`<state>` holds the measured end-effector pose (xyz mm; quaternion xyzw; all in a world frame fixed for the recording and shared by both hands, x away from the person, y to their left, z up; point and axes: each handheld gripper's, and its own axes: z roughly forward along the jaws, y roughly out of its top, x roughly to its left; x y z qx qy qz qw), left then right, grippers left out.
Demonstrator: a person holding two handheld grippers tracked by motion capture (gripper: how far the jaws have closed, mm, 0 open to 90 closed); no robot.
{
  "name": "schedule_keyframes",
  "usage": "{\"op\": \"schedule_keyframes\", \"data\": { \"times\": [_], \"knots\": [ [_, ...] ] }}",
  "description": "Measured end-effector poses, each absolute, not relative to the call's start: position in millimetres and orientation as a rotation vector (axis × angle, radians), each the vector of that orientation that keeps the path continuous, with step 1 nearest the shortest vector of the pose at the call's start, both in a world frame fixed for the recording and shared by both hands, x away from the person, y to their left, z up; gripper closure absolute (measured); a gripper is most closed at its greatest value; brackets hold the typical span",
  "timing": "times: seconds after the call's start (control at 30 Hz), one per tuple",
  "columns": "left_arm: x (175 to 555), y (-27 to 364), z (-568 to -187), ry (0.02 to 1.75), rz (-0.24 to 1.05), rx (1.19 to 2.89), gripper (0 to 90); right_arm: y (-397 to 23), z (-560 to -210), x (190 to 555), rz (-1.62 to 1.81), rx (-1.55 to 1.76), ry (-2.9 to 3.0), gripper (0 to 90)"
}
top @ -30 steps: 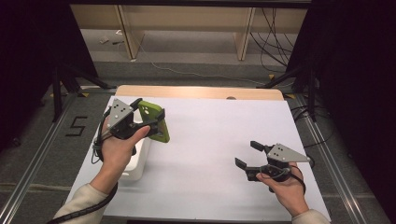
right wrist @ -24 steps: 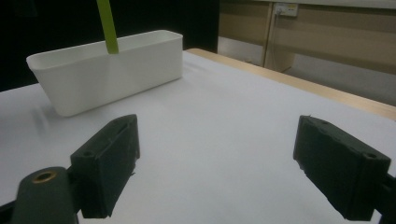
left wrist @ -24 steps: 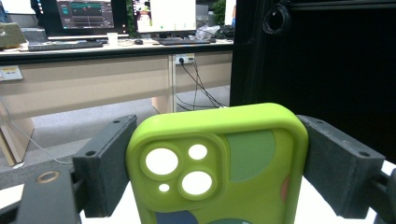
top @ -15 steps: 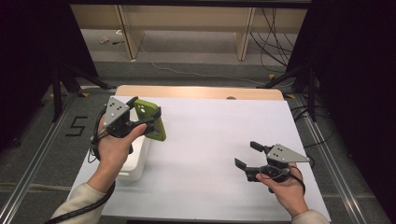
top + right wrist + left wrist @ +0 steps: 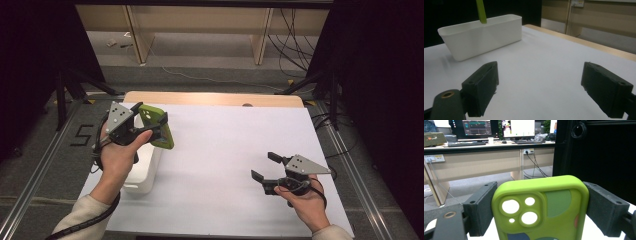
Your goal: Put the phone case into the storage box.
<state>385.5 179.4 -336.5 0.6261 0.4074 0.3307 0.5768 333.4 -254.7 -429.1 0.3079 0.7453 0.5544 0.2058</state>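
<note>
**One green case up, one white bin below**

While I watch, my left gripper point(image 5: 150, 125) is clamped on the one green phone case point(image 5: 541, 207), held in the air above the single white bin point(image 5: 481, 35). I can't see inside the bin. My right gripper point(image 5: 265, 167) rests open, holding nothing, on the white table point(image 5: 225, 150).

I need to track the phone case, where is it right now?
The green phone case is clamped in the left gripper, held above the white bin at the table's left side.
</note>
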Motion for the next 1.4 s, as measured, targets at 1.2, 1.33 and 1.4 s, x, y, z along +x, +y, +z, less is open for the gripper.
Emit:
{"op": "schedule_keyframes", "data": {
  "times": [1.2,1.33,1.4],
  "knots": [
    [390,195,-333,0.982,0.806,1.445,16.1,-254,-431,333,1.539,0.86,2.083,15.5],
    [390,197,-332,0.987,0.812,1.443,16.1,-254,-431,333,1.538,0.86,2.083,15.5],
    [391,198,-332,0.99,0.814,1.442,16.1,-254,-431,333,1.537,0.861,2.083,15.5]
  ]
}}
